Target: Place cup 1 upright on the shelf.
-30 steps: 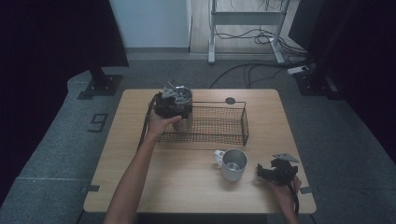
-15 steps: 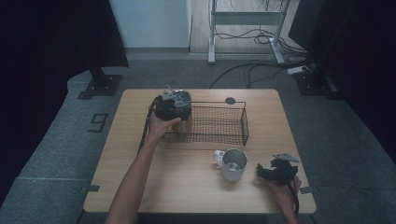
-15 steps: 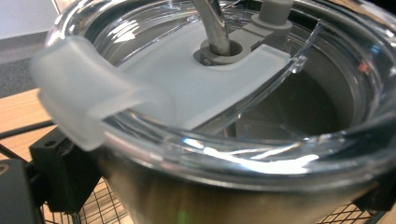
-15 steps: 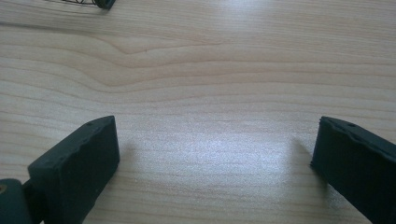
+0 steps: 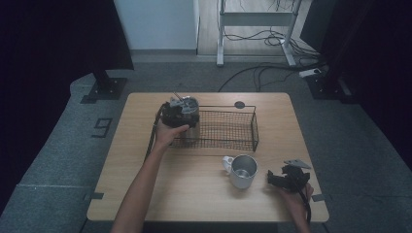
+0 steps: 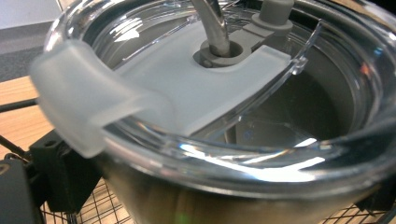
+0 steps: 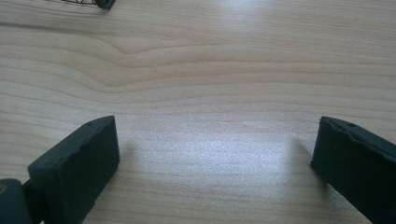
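Over at the far-left corner of the wire basket (image 5: 228,130), the left gripper (image 5: 176,112) is clamped around a steel tumbler (image 5: 190,110), and the left gripper view puts us right up against it: the tumbler's clear lid (image 6: 261,154) looms large, with a frosted slider (image 6: 154,93) across the top and a metal straw (image 6: 212,23) poking up through the lid's grey grommet. The black jaws sit to either side of the tumbler's steel wall, low in that view, with basket mesh visible beneath, so the tumbler is upright and held at the basket's left end, though whether it rests on the mesh or hangs just above it I cannot tell. The person's left forearm stretches up from the near edge of the desk (image 5: 145,194) to reach it. On the other side, the right gripper (image 5: 286,178) lies near the near-right corner of the desk, its jaws spread wide with nothing but bare wood grain between them, as the right gripper view shows plainly. Just to its left stands a metal mug (image 5: 241,171), open mouth up, handle turned toward the left, apart from both grippers and just in front of the basket's near edge. A small dark disc (image 5: 239,104) sits by the desk's far edge, behind the basket
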{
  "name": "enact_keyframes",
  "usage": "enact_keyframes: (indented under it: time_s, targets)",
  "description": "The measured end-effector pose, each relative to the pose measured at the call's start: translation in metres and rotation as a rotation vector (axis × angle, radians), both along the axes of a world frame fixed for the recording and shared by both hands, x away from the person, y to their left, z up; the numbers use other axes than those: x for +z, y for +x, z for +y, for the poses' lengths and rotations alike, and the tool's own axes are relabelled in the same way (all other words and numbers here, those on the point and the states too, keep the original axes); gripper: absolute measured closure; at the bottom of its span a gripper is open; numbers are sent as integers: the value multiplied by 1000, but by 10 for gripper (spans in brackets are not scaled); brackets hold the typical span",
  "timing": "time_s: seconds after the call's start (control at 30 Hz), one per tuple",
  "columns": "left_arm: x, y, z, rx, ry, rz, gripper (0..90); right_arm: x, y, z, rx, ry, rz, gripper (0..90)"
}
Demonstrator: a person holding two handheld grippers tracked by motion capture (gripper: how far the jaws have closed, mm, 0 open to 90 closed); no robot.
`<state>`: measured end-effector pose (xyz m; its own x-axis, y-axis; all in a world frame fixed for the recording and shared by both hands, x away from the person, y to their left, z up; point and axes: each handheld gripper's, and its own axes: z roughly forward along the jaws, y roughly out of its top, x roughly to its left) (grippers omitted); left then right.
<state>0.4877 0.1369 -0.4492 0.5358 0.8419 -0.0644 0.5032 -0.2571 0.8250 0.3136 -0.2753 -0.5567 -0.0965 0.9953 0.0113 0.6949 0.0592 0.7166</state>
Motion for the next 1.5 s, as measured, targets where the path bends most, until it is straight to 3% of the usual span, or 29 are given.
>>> enact_keyframes:
  time_s: [0.37, 1.1, 1.3, 1.5]
  targets:
    - [-11, 1, 2, 17, 4, 19, 42, 0, 0, 0, 0, 0, 0, 4]
    - [-15, -10, 0, 11, 36, -5, 37, 0, 0, 0, 2, -1, -1, 5]
    - [-15, -12, 1, 25, 3, -6, 4, 0, 0, 0, 2, -1, -1, 5]
    - [-6, -18, 5, 16, -24, -24, 0, 0, 0, 0, 1, 0, 0, 5]
